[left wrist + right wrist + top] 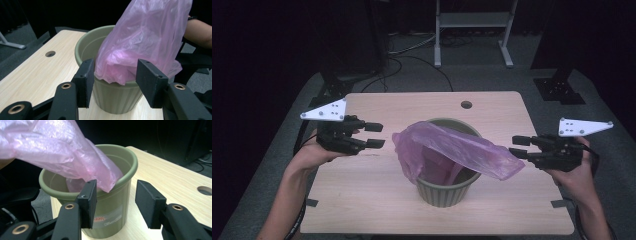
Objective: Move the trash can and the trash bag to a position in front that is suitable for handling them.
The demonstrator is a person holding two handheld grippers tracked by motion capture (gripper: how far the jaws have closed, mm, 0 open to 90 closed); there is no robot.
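Ribbed olive-green plastic bin (443, 189), centre table; crumpled translucent pink plastic bag (452, 150) half inside, probably awaiting lining; we hold left gripper (374, 135) and right gripper (517, 146) released, flanking.

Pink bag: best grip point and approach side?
Probably the loose end of the pink bag that flops over the rim of the green bin toward the right hand-held gripper. It hangs free outside the bin, thin enough for open jaws. Come in level from the person's right and pinch the overhang.
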